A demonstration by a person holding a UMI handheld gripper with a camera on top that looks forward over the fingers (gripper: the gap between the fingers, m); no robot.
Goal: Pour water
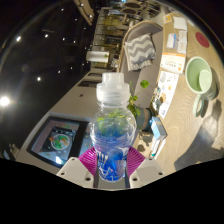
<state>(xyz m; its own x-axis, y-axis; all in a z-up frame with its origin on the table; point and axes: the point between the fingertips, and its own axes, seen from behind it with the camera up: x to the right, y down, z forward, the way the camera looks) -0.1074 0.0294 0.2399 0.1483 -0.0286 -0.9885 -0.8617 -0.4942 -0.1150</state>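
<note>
No readable text anywhere. The clear plastic bottle with white cap (112, 130), low in the centre of the frame, carries a blue-and-green label, lettering too small to read. The dark framed picture (58, 140) at lower left shows coloured graphics only, no legible words or numbers.

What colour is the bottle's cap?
White. The cap tops the clear bottle held between the fingers; it shows best, and only, in the gripper view.
</note>
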